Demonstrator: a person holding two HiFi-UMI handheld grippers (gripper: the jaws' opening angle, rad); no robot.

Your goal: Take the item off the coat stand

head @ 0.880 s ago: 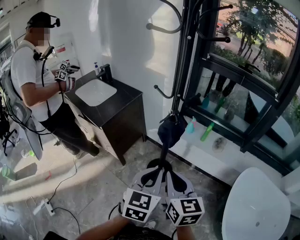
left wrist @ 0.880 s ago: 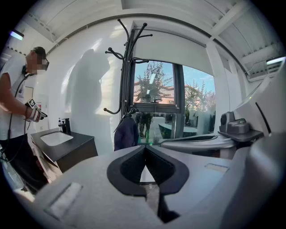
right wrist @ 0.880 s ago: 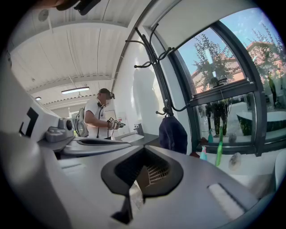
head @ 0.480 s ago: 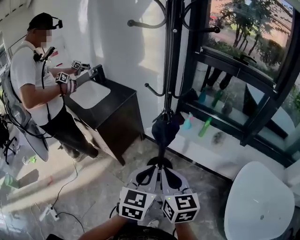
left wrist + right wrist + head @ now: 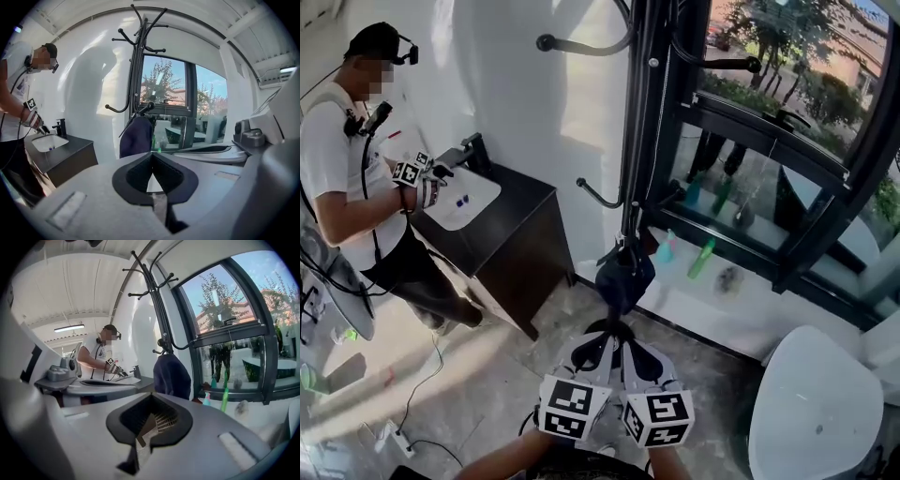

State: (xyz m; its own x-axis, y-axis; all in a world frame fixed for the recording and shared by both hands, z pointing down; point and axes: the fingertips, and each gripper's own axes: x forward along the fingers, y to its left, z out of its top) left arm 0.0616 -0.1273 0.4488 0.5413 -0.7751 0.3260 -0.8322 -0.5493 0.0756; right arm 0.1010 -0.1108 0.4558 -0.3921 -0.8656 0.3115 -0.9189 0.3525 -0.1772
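A black coat stand (image 5: 638, 141) rises in front of me by the window. On one of its low hooks hangs a dark navy bag-like item (image 5: 623, 274). My left gripper (image 5: 602, 345) and right gripper (image 5: 630, 349) are held side by side low in the head view, a short way in front of the stand's base and below the item. Both are shut with nothing between the jaws. The left gripper view shows the item (image 5: 136, 137) straight ahead beyond the shut left gripper (image 5: 151, 158). In the right gripper view the item (image 5: 172, 376) hangs beyond the shut right gripper (image 5: 149, 399).
A person (image 5: 352, 178) with grippers works at a black vanity with a white sink (image 5: 467, 199) on the left. Bottles (image 5: 701, 259) stand on the window ledge. A white round fixture (image 5: 811, 412) is at lower right. A power strip and cable (image 5: 389, 436) lie on the floor.
The head view has shifted, so the stand and item sit a little further left and lower in the frame. The other person's hands moved over the sink. My grippers stay shut together.
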